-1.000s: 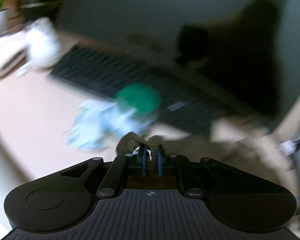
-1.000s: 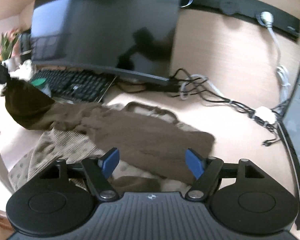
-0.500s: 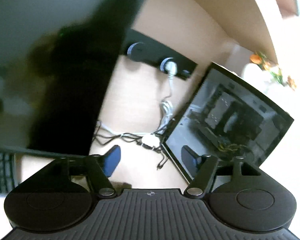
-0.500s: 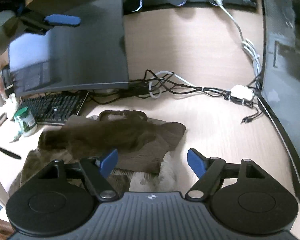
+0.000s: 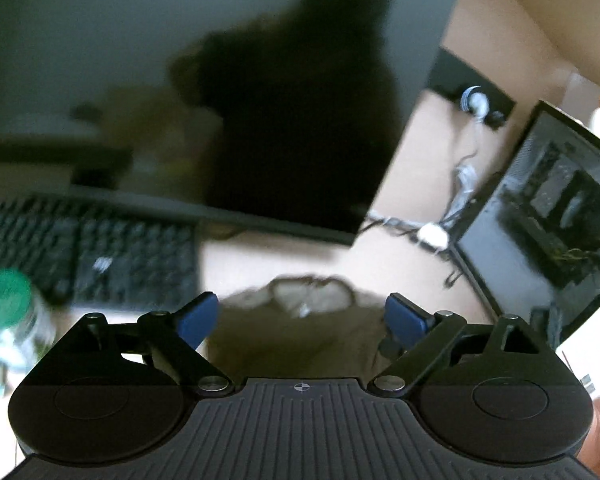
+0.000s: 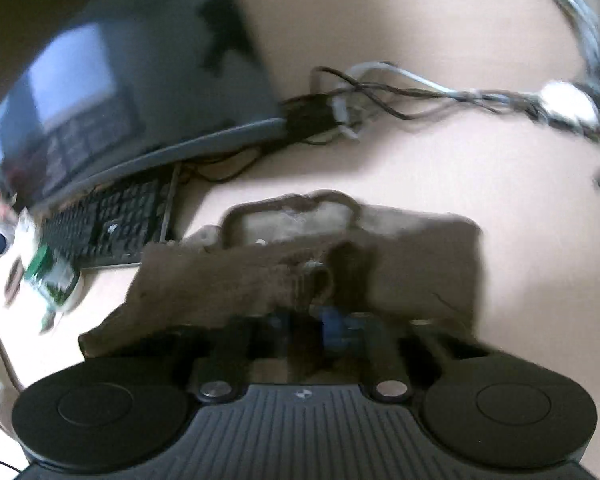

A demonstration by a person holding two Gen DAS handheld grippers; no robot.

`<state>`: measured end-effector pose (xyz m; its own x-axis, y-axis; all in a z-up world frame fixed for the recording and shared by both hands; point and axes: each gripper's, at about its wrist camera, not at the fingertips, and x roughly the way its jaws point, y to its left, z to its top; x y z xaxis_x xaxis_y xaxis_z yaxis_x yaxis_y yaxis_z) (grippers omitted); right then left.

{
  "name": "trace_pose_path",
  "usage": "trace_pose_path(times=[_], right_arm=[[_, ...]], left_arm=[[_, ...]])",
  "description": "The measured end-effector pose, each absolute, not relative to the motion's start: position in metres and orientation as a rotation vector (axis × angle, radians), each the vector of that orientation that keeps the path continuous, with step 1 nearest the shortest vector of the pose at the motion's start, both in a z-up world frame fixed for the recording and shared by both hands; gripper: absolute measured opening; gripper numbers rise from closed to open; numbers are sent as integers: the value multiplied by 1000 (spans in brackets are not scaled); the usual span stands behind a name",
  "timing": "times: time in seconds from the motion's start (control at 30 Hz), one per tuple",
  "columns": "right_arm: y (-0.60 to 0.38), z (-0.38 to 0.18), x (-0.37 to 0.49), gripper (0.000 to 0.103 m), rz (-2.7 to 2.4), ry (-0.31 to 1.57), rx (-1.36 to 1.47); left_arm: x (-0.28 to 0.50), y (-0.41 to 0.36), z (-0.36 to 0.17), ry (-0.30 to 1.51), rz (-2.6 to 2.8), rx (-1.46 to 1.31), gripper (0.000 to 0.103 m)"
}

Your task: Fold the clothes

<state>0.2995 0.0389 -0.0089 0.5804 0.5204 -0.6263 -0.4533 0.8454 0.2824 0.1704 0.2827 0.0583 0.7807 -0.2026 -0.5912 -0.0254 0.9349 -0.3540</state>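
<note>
A brown garment point(image 6: 400, 256) lies on the desk, its neckline toward the monitor. It also shows in the left wrist view point(image 5: 300, 328) below the fingers. My left gripper point(image 5: 302, 318) is open and empty above the garment. My right gripper point(image 6: 320, 320) has its blue fingers close together on a fold of the brown garment near its middle; the view is blurred.
A black monitor point(image 5: 220, 80) stands behind the garment, with a keyboard point(image 5: 80, 252) to the left and a green-capped bottle point(image 5: 4, 304) beside it. Cables point(image 6: 420, 92) run along the back. A second screen point(image 5: 548, 216) stands at the right.
My left gripper let go of the garment, opened and swung over it. My right gripper went down from open and closed on the brown cloth.
</note>
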Motion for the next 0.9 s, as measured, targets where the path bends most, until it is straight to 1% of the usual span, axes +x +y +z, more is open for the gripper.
trace_pose_path(times=[0.1, 0.13, 0.17, 0.2, 0.23, 0.27, 0.33, 0.4, 0.47, 0.53, 0.57, 0.67, 0.7, 0.77, 0.8, 0.87, 0.9], right_arm=[[40, 49, 274, 13, 612, 488, -38], [38, 58, 265, 13, 615, 425, -104], [37, 63, 257, 16, 614, 375, -175], [35, 58, 253, 28, 621, 375, -253], [34, 46, 253, 37, 619, 426, -319], [28, 29, 255, 51, 584, 505, -360], [8, 1, 256, 52, 499, 653, -358], [-11, -9, 251, 52, 448, 719, -307], [-22, -1, 247, 52, 418, 711, -228], [-24, 13, 246, 48, 419, 666, -142], [-19, 20, 247, 43, 436, 638, -107], [9, 25, 262, 42, 521, 612, -5], [19, 18, 270, 42, 544, 631, 2], [36, -11, 280, 42, 540, 694, -79], [39, -29, 282, 39, 514, 727, -141], [30, -54, 286, 38, 487, 773, -178], [23, -58, 283, 37, 493, 762, -177]], left_arm=[[165, 297, 41, 688, -100, -406, 94], [164, 301, 36, 691, -107, -421, 94], [163, 305, 31, 693, -113, -437, 95], [163, 306, 26, 698, -124, -449, 95], [164, 306, 21, 709, -136, -459, 95], [166, 304, 15, 726, -147, -465, 95], [172, 297, 2, 765, -167, -465, 95], [173, 290, -9, 798, -183, -459, 95], [172, 285, -17, 823, -212, -451, 95], [172, 280, -22, 838, -236, -447, 96], [173, 278, -24, 845, -245, -448, 96], [182, 265, -27, 855, -282, -448, 96], [186, 260, -29, 857, -292, -445, 96], [193, 252, -35, 869, -303, -439, 96], [197, 250, -39, 880, -304, -436, 97], [205, 246, -47, 902, -304, -431, 97], [209, 244, -50, 913, -304, -428, 97]])
